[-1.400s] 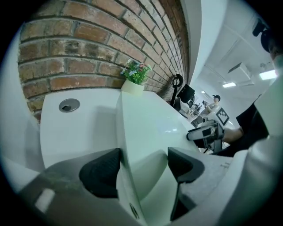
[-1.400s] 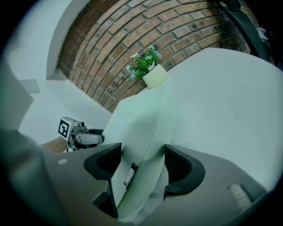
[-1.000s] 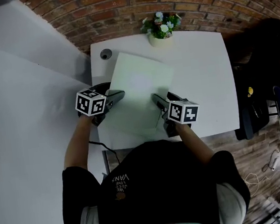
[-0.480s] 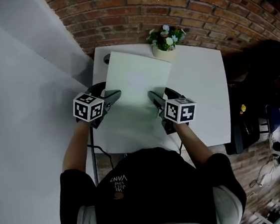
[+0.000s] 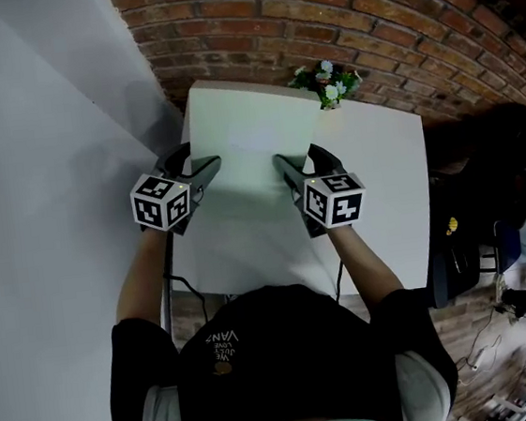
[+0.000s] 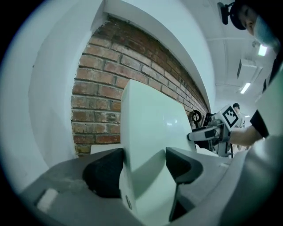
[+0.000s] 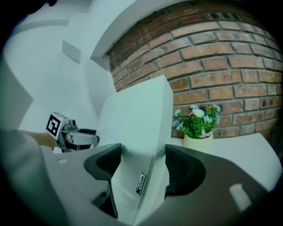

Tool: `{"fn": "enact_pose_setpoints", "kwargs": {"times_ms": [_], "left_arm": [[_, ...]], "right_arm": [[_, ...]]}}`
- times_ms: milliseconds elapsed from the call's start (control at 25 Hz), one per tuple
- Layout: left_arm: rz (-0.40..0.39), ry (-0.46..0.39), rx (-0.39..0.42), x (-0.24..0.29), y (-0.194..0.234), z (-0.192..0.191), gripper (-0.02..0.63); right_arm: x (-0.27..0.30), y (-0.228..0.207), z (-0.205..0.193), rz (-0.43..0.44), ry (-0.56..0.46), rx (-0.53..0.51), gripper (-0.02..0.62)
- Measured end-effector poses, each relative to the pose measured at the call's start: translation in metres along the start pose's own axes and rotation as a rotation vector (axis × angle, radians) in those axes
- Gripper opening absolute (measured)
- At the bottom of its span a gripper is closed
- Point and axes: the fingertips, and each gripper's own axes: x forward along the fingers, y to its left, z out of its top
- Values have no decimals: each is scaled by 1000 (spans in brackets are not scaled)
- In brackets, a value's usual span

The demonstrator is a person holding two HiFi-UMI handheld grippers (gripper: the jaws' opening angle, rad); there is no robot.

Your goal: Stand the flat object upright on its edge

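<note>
Table (image 5: 383, 191): pale tilted board (image 5: 247, 150) clamped, left hand-held gripper (image 5: 209, 168) just closing, right hand-held gripper (image 5: 286, 166).

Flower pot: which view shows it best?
Right gripper view: the flower pot stands in clear sight right of the white board, blooms and cream pot distinct. Head view shows only its flowers, small, past the board's far edge. Left gripper view does not show it.

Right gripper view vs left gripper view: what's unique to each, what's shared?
Only the right gripper view: white flowers in a cream pot, plus the left gripper, its jaws just closing further on the pale green flat board. Only the left gripper view: the right gripper and ceiling strip lights. Both: that board gripped between the jaws, and the red brick wall.
</note>
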Motion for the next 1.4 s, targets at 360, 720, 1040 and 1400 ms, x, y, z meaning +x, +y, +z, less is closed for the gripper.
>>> {"fn": "enact_pose_setpoints", "kwargs": {"times_ms": [360,720,1040,1400], "left_arm": [[114,-80,43,2,24,22,302],[186,-126,69,9,56,38,298],[195,-170,111,20,79,54,298],[204,-223,154,35,99,75,296]], "right_arm": [[27,2,35,13,-68,-114,305],[62,2,61,31,-96,-189,307],[83,-1,79,23,-135,-223,307],[103,-10,102,19,-172,-258,307]]}}
